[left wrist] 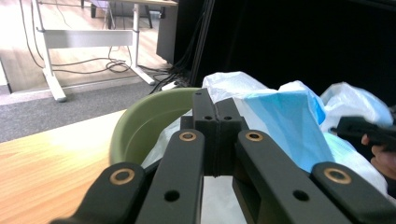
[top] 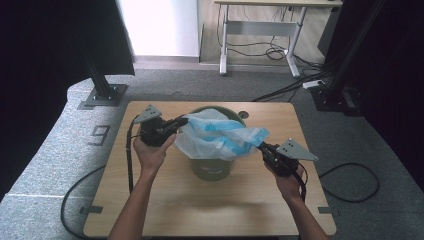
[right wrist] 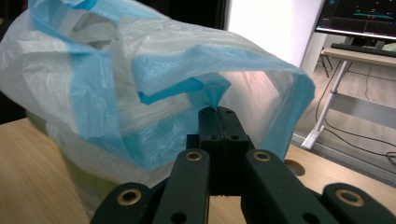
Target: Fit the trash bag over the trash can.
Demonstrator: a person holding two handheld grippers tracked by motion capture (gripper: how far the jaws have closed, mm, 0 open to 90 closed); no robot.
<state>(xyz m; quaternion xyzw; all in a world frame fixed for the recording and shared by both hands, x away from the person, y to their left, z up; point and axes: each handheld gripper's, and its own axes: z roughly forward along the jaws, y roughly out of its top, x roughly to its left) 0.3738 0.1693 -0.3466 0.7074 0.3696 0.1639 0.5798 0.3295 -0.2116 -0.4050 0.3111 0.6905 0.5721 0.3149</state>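
A green bin [top: 210, 169] stands in the middle of the wooden table [top: 165, 200]. A thin white and blue plastic bag [top: 220, 135] lies spread over its mouth. My left gripper [top: 182, 121] is shut on the bag's left edge, just above the bin's rim [left wrist: 144, 119]. In the left gripper view its jaws [left wrist: 215, 100] meet tightly, with the bag [left wrist: 285, 116] bulging behind them. My right gripper [top: 262, 146] is shut on the bag's right edge, beyond the bin's side. Blue plastic [right wrist: 205, 88] gathers into a pinch at the tips of the right gripper [right wrist: 218, 111].
A small round hole [top: 243, 114] sits in the table behind the bin. Black frame posts [top: 102, 85] stand on the grey carpet at both far corners. A white-legged desk [top: 260, 30] and loose cables [top: 280, 50] lie farther back.
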